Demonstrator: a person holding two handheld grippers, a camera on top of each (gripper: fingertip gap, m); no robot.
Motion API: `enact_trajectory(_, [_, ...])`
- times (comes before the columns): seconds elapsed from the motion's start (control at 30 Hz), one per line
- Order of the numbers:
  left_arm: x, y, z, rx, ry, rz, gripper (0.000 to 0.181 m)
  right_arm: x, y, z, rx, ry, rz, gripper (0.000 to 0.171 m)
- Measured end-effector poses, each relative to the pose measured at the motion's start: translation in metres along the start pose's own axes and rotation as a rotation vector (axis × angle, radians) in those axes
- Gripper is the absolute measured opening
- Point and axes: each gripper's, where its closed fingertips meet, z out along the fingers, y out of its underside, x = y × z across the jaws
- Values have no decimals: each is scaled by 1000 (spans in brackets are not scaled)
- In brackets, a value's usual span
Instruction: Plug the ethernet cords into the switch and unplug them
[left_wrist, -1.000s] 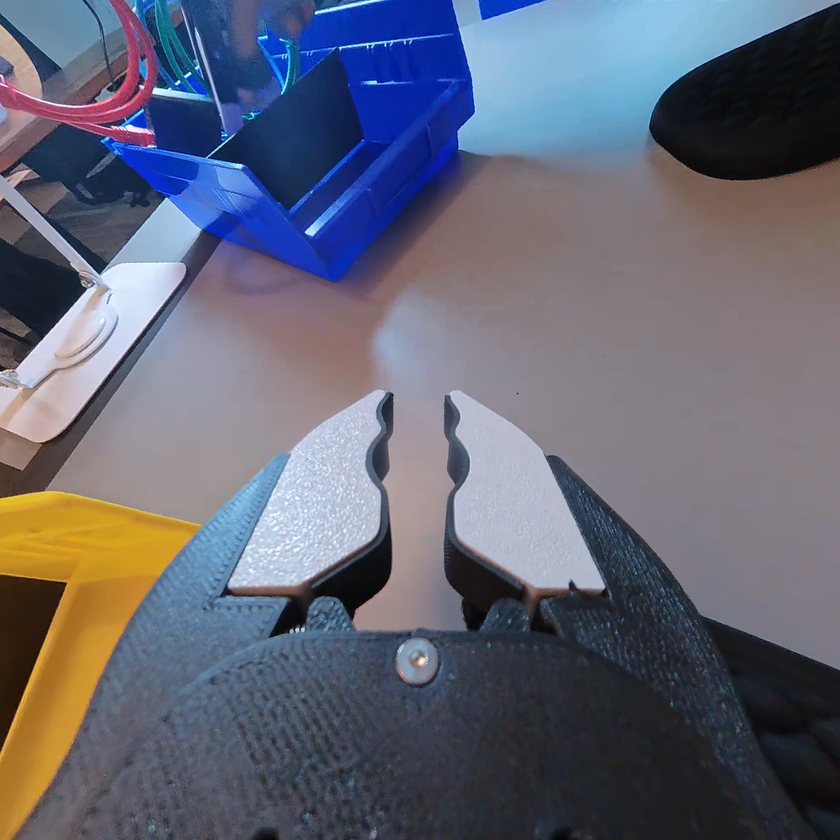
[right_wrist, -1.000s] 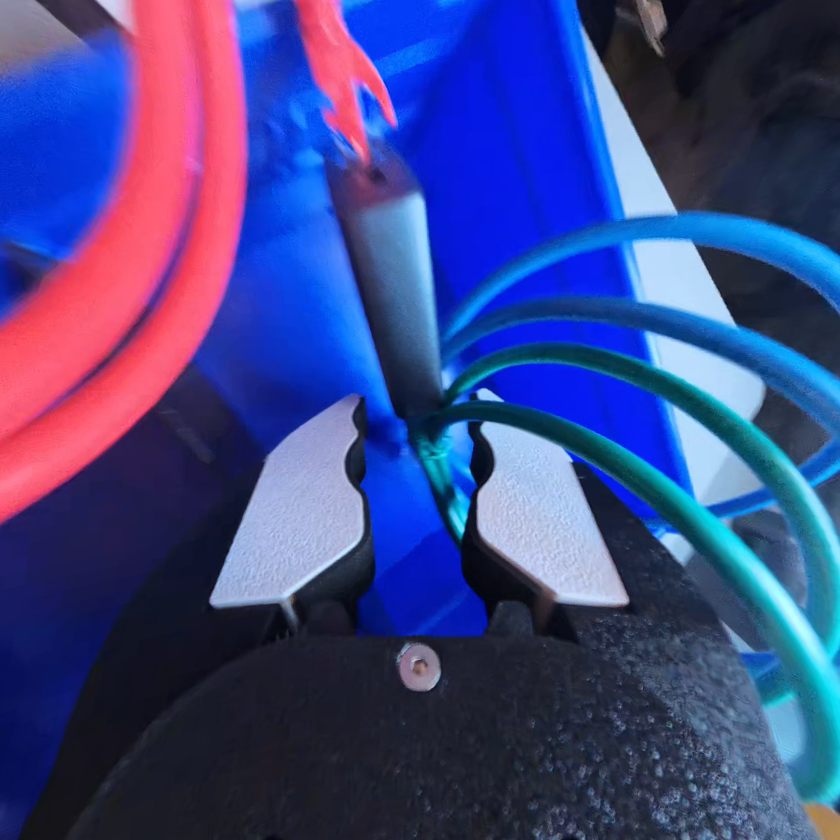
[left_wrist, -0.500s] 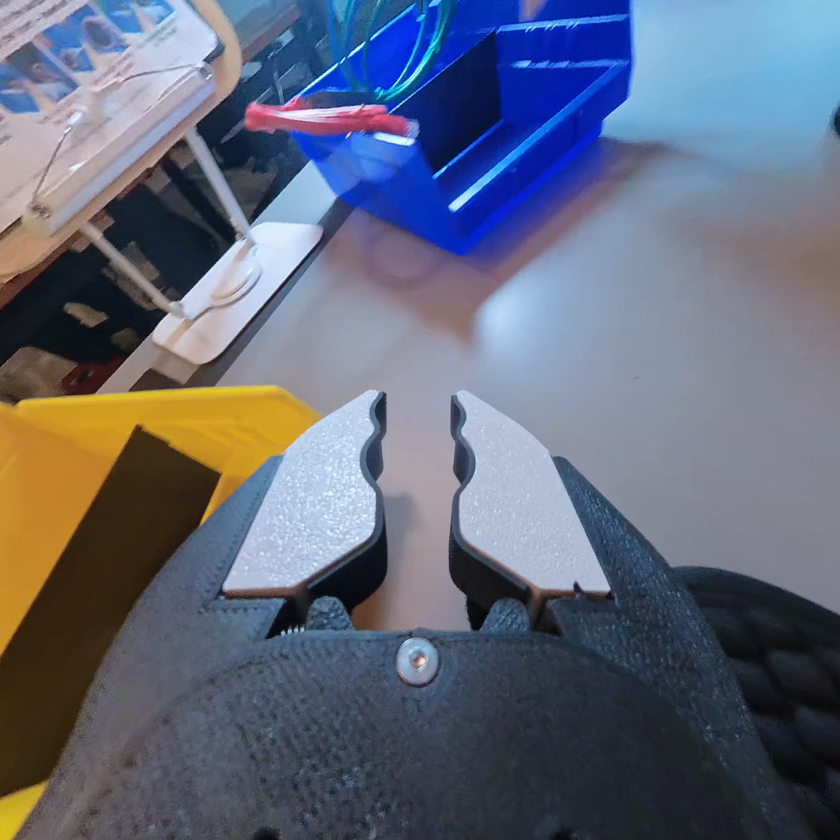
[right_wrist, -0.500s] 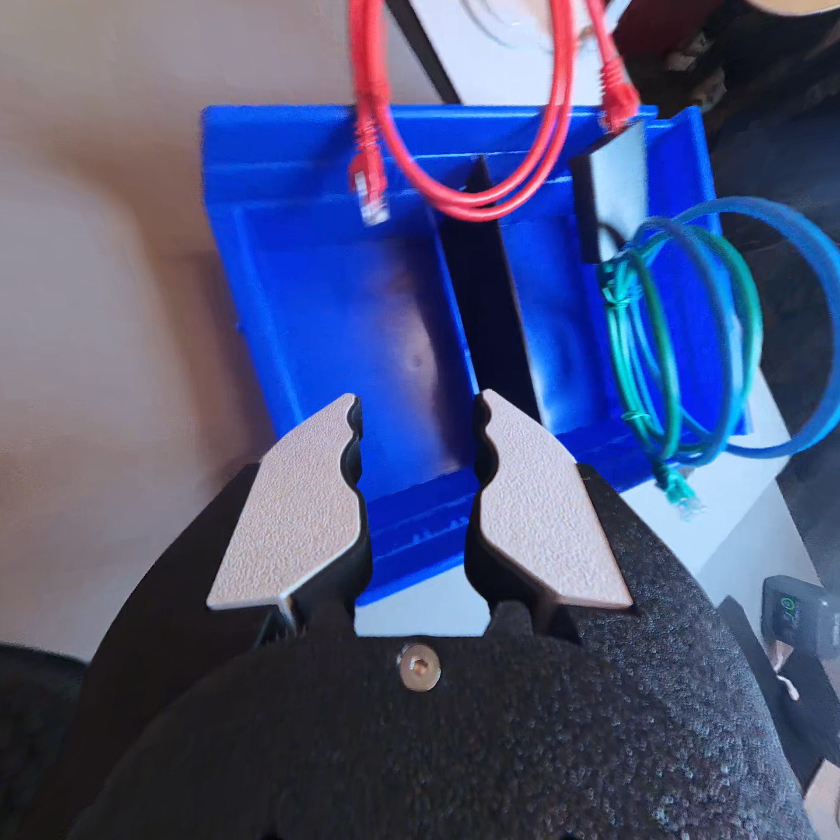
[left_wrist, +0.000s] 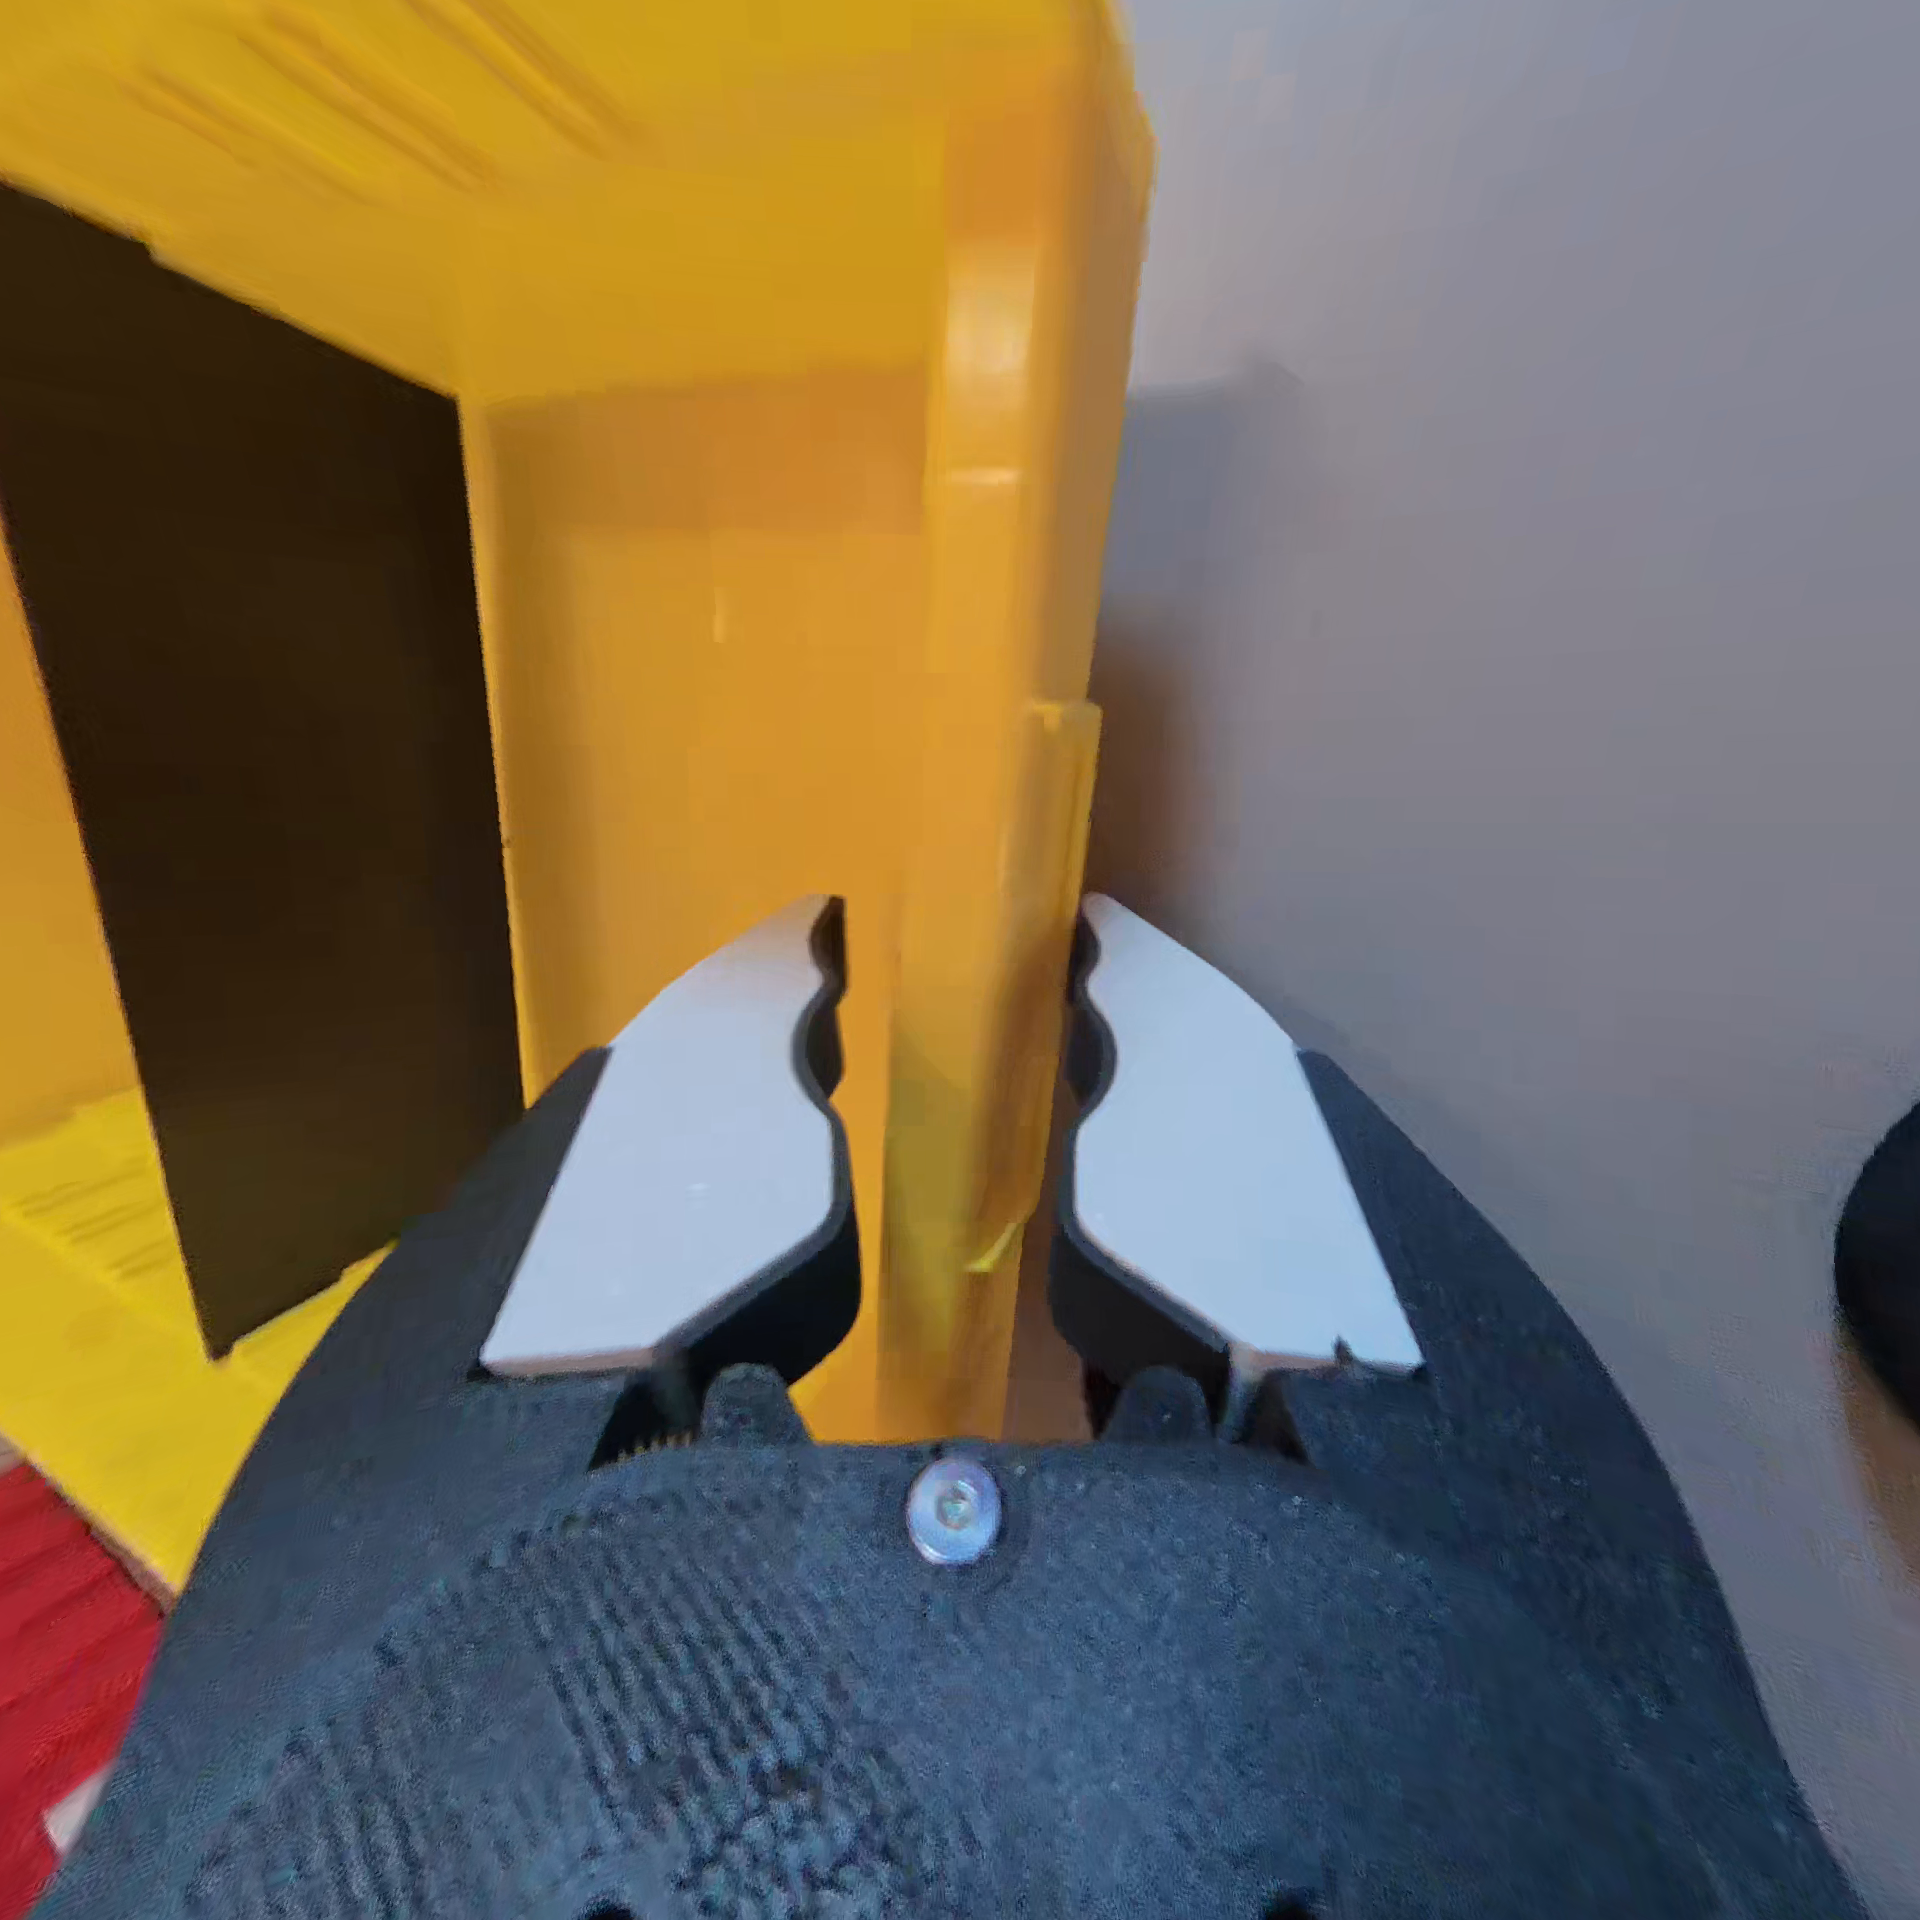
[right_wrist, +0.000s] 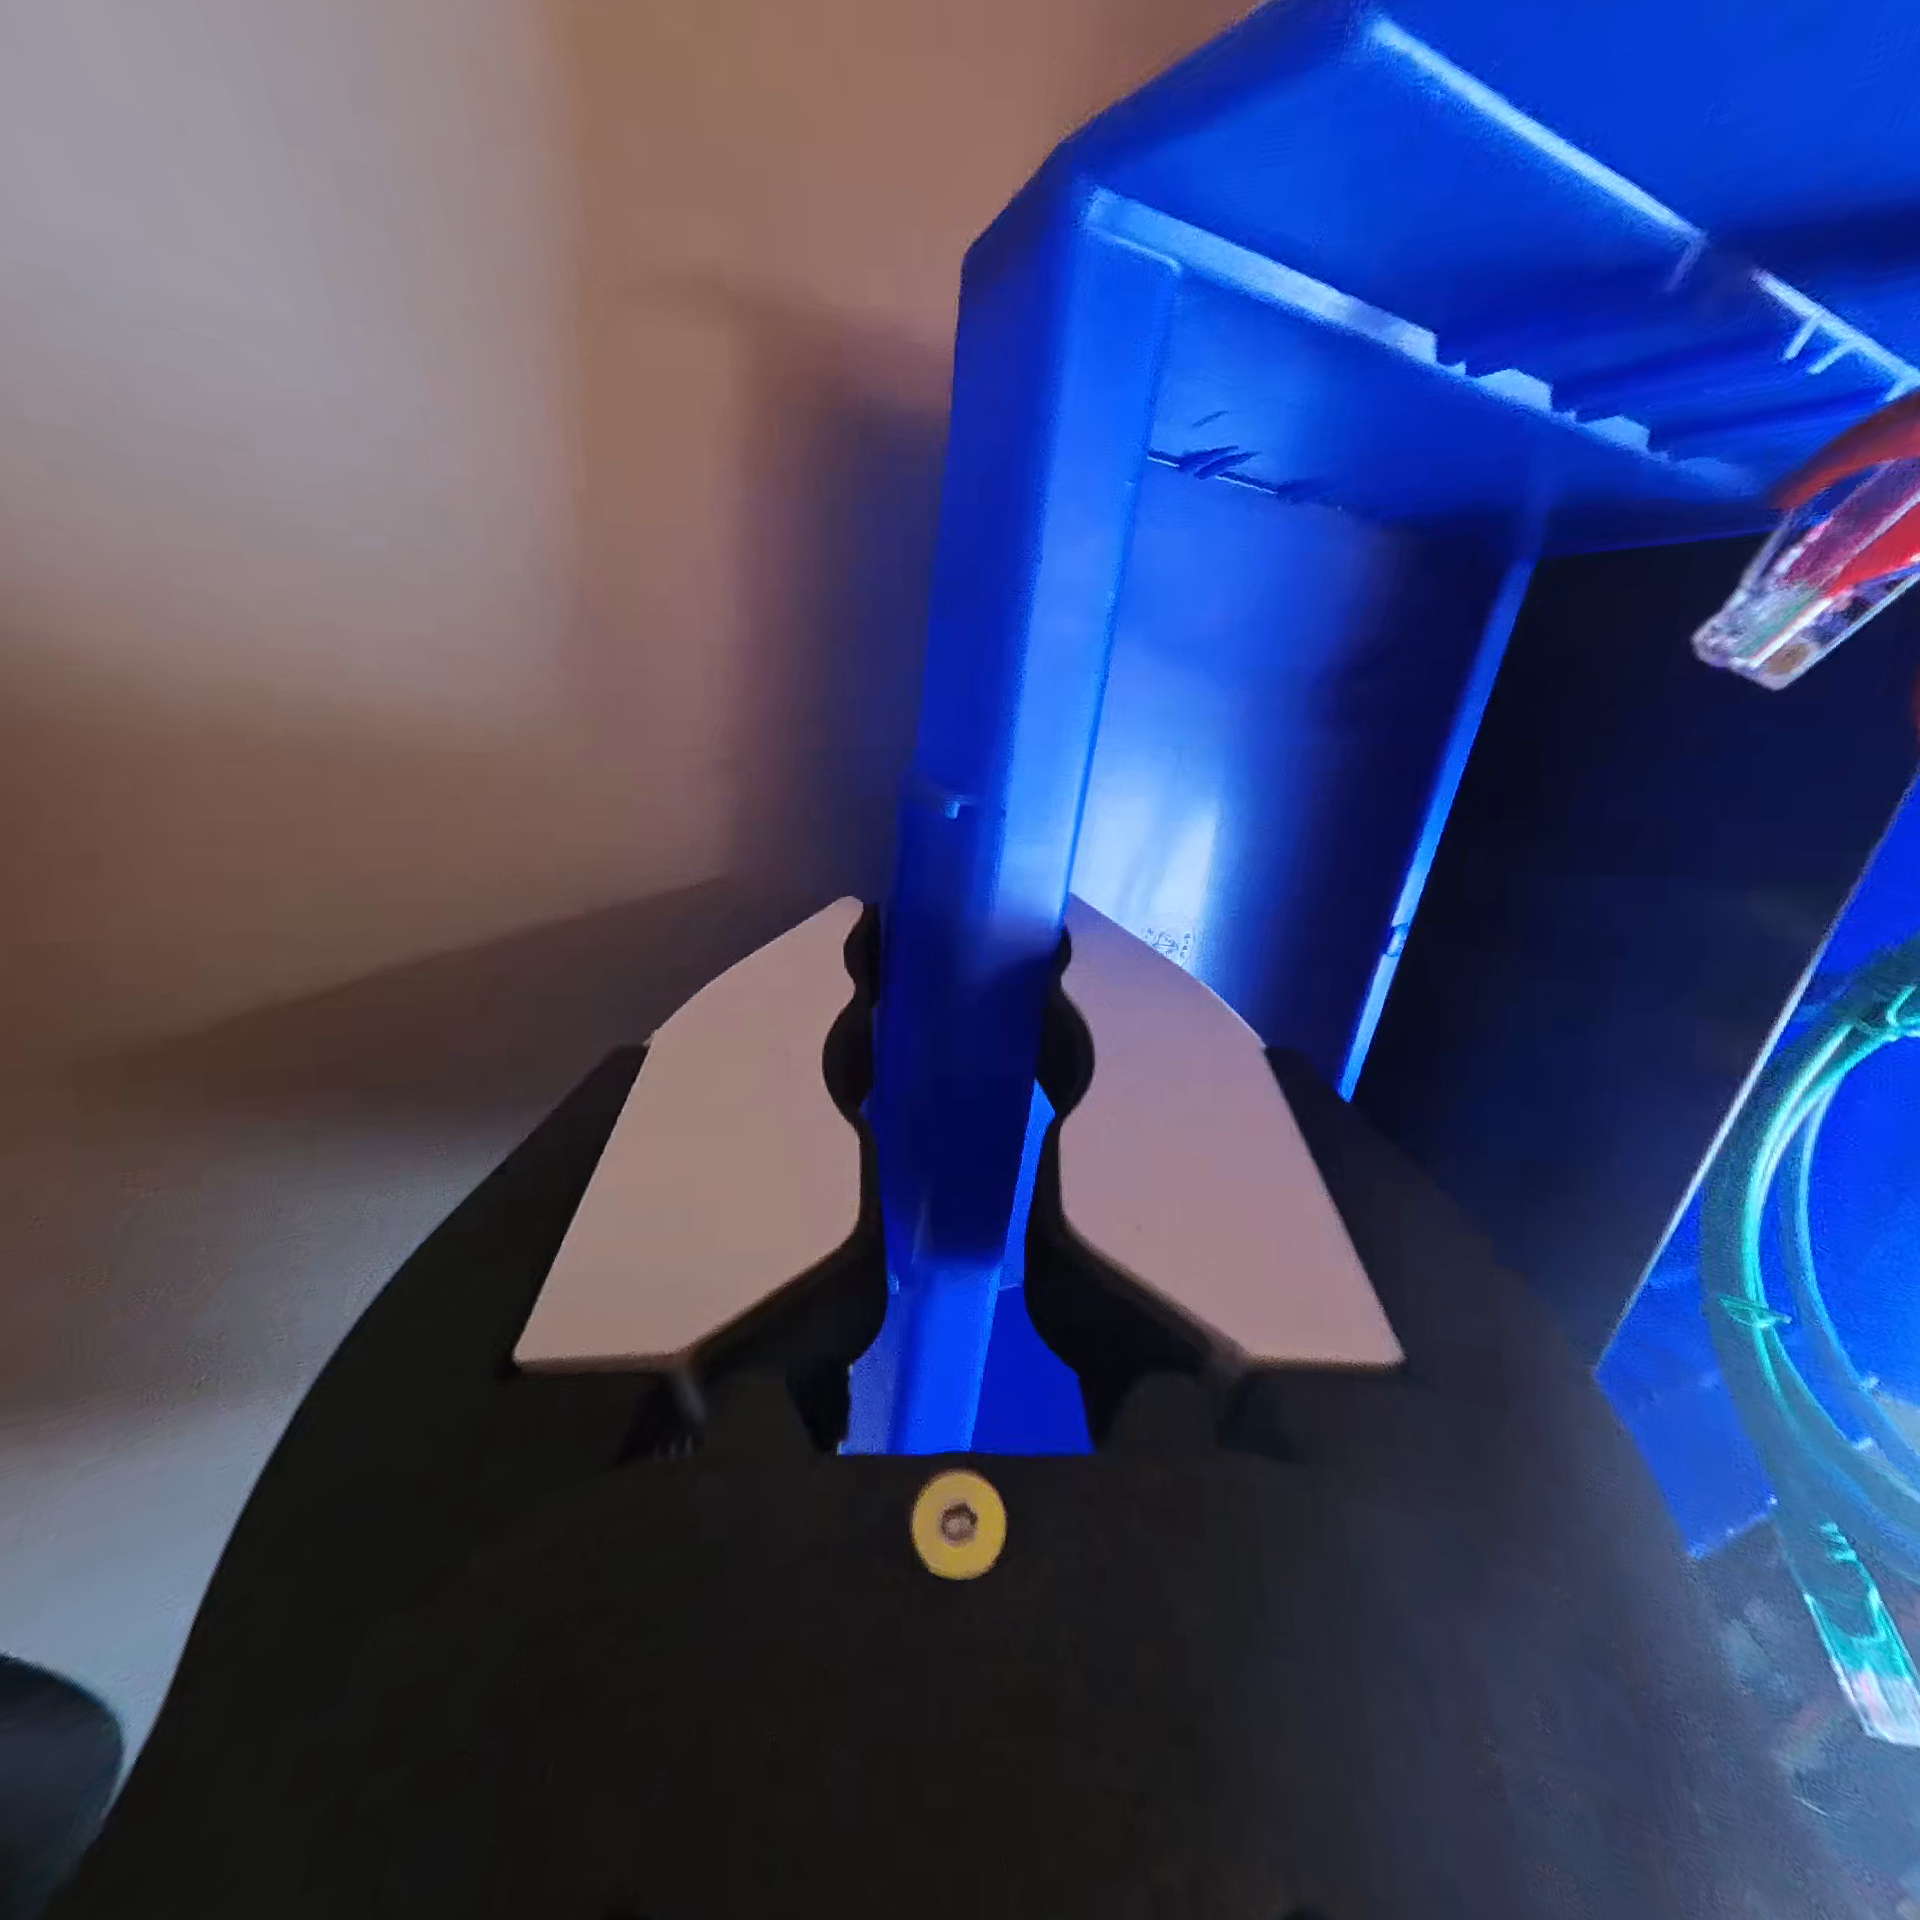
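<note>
My right gripper (right_wrist: 961, 925) is shut on the left side wall of a blue bin (right_wrist: 1039, 623), with one finger on each side of the wall. Inside the bin, at the right edge of the right wrist view, a red ethernet cord's clear plug (right_wrist: 1808, 582) hangs, and a green cord coil (right_wrist: 1766, 1299) lies lower with its plug (right_wrist: 1881, 1704). I cannot make out the switch. My left gripper (left_wrist: 956, 914) is open and straddles the right wall of a yellow bin (left_wrist: 997, 520).
A black divider (left_wrist: 260, 727) stands inside the yellow bin, and another black divider (right_wrist: 1662, 831) inside the blue bin. Both bins stand on a grey-brown table (left_wrist: 1507, 520). A black rounded object (left_wrist: 1881, 1247) lies at the right edge. Something red (left_wrist: 52, 1662) shows at the lower left. Tip to tip, the grippers are about 40 centimeters apart.
My right gripper left the cords, moved to the blue bin's left wall and closed on it. My left gripper swung left to the yellow bin, opened wider and now straddles its wall.
</note>
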Motion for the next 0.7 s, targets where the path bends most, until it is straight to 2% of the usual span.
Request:
enact_trajectory(0.03, [3,-1,1,18,4,44,31,-5,1,-2,8,0,-7,28])
enact_trajectory(0.13, [3,-6,1,46,-63,144,30,-33,7,-16,45,25,-84,28])
enact_trajectory(0.23, [18,-17,-3,77,-63,185,30,-68,8,-32,100,52,-173,29])
enact_trajectory(0.43, [70,-69,-12,174,-35,340,30,-116,-2,-53,176,138,-256,30])
enact_trajectory(0.5, [76,-86,-12,208,-71,378,31,-122,-10,-63,237,162,-187,32])
enact_trajectory(0.57, [75,-98,-17,249,-127,347,39,-127,-22,-91,384,156,-70,32])
enact_trajectory(0.63, [92,-125,-46,455,-73,211,38,-123,-21,-129,550,157,110,31])
enact_trajectory(0.7, [114,-156,-87,710,42,23,34,-107,0,-163,698,214,339,31])
